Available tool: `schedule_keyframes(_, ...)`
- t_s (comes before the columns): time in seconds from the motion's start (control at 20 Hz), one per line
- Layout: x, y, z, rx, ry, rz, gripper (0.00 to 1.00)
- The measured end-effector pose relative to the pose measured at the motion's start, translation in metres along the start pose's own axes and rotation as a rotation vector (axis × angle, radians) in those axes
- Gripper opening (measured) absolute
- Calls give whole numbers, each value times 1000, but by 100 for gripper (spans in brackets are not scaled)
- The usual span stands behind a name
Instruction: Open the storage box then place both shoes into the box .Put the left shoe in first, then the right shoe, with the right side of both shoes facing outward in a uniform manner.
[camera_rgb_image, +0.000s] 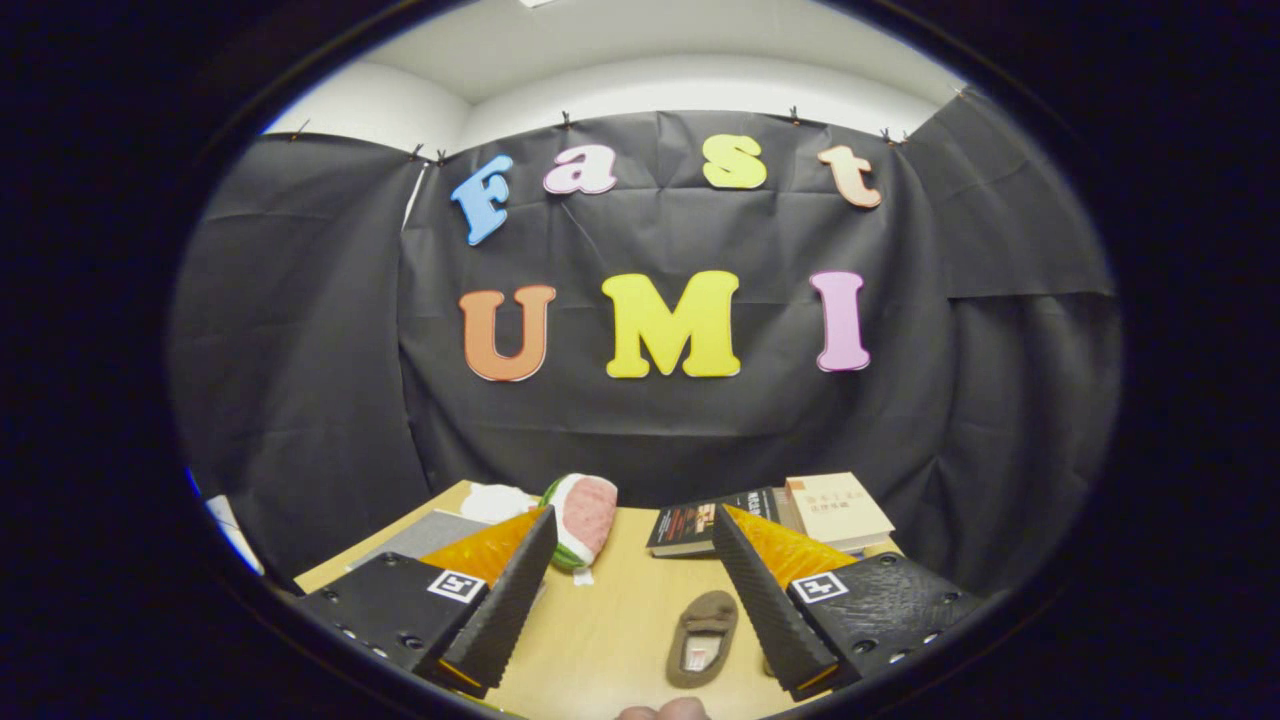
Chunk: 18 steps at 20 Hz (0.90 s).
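Fingers spread wide, gripping nothing: that is how my gripper (630, 590) stands, held above the wooden table (610, 640) with bare tabletop showing in the gap. Just inside my right finger, lying flat with its opening up, is a small brown slipper-like shoe (703, 637), toe pointing away from me; I cannot tell from here whether it is the left or the right one. Something rounded and pale (662, 711) peeks in below it, too cropped to name. Beyond my left fingertip lies a plush watermelon slice (583, 518), with a white soft thing (497, 501) and a grey mat (432, 535) behind my left finger. Beyond my right fingertip sit a dark book (690, 527) and a cream-covered book (838, 510), side by side near the far edge of the table. I see nothing I can name as the storage box, and opening it comes first, so I judge the task barely begun. To do this step well, I should tilt and sweep the gripper until the box and its lid come ahead of my fingers, keep the fingers parted for the lid edge, and leave the shoe alone for now. Dropping low here risks nudging the shoe with my right finger and spoiling its facing for later.
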<state>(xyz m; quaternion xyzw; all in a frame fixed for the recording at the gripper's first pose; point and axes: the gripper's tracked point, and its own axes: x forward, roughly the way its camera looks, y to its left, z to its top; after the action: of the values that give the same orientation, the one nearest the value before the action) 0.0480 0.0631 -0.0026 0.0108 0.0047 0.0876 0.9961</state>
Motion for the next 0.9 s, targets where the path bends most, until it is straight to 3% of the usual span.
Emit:
schedule_keyframes(0.2,24,18,-16,35,32,53,95)
schedule_keyframes(0.4,58,52,-50,112,113,159,96)
schedule_keyframes(0.55,89,79,-87,142,183,237,96)
schedule_keyframes(0.9,145,131,-187,355,410,369,96)
